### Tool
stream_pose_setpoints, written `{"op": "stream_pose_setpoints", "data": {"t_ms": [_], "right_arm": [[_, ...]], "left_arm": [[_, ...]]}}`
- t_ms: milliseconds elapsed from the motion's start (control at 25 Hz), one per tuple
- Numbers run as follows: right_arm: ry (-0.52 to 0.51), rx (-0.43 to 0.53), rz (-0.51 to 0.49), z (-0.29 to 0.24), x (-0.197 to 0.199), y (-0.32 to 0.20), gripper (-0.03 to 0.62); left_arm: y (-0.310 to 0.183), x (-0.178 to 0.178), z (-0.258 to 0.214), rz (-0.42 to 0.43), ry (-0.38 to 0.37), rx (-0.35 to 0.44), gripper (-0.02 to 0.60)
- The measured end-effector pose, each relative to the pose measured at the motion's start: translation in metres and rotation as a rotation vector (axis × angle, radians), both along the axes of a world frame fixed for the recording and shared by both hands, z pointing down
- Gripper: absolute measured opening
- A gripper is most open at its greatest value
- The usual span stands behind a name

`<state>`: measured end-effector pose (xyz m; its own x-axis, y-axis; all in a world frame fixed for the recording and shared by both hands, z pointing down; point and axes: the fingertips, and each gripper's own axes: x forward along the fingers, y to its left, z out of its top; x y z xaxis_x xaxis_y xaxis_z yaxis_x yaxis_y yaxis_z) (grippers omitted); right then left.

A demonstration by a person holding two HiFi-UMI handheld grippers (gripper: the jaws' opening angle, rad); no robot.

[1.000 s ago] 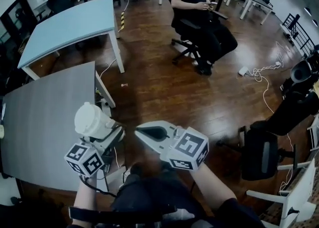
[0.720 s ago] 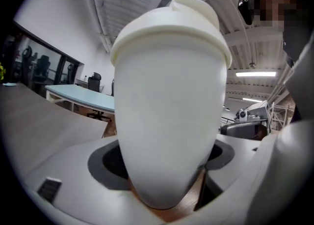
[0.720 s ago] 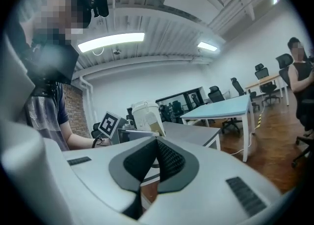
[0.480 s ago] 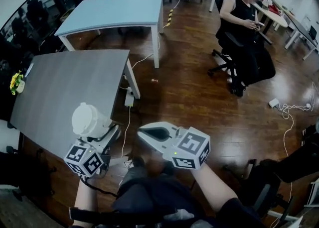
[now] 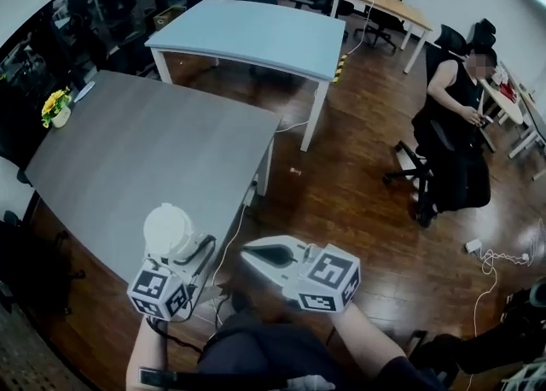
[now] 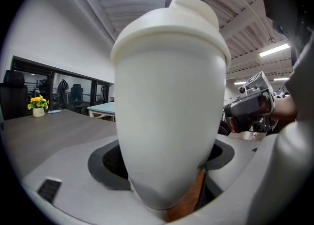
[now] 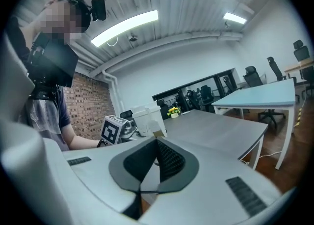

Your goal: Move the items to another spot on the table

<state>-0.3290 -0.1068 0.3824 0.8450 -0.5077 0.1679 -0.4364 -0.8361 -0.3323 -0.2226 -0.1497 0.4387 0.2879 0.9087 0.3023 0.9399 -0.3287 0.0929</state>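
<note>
Your left gripper (image 5: 177, 254) sits at about 7 o'clock in the head view. Its jaws stand wide and press on the sides of a white lidded cup (image 5: 167, 229). The cup is upright and in the air, seen over the near edge of the grey table (image 5: 128, 154). In the left gripper view the cup (image 6: 169, 101) fills most of the frame between the two pads.

Your right gripper (image 5: 256, 254) is just beside it, at 3 o'clock from the cup. Its jaws are pressed together with nothing between them, as the right gripper view shows (image 7: 157, 162).

A pot of yellow flowers (image 5: 55, 106) stands on the grey table's far corner at 10 o'clock. A blue table (image 5: 256, 35) is at 12 o'clock, and a seated person (image 5: 456, 133) at 2 o'clock.
</note>
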Motion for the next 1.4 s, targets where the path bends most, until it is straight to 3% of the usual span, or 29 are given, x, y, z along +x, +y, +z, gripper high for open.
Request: {"op": "stream_pose_setpoints", "data": {"t_ms": [200, 520, 880, 1160, 1400], "right_arm": [[-0.023, -0.028, -0.014, 0.004, 0.041, -0.023, -0.015], [-0.099, -0.024, -0.032, 0.033, 0.066, -0.033, -0.015], [-0.154, 0.013, -0.039, 0.051, 0.067, -0.012, -0.015], [-0.188, 0.038, -0.033, 0.066, 0.066, 0.003, -0.015], [-0.204, 0.044, -0.042, 0.072, 0.062, 0.010, -0.015]], "left_arm": [[-0.006, 0.032, 0.026, 0.033, 0.013, 0.034, 0.426], [-0.001, 0.056, 0.062, 0.038, 0.001, 0.057, 0.426], [0.017, 0.071, 0.093, -0.031, 0.018, 0.084, 0.426], [0.021, 0.074, 0.122, -0.070, -0.026, 0.109, 0.426], [0.024, 0.072, 0.132, -0.085, 0.015, 0.130, 0.426]]}}
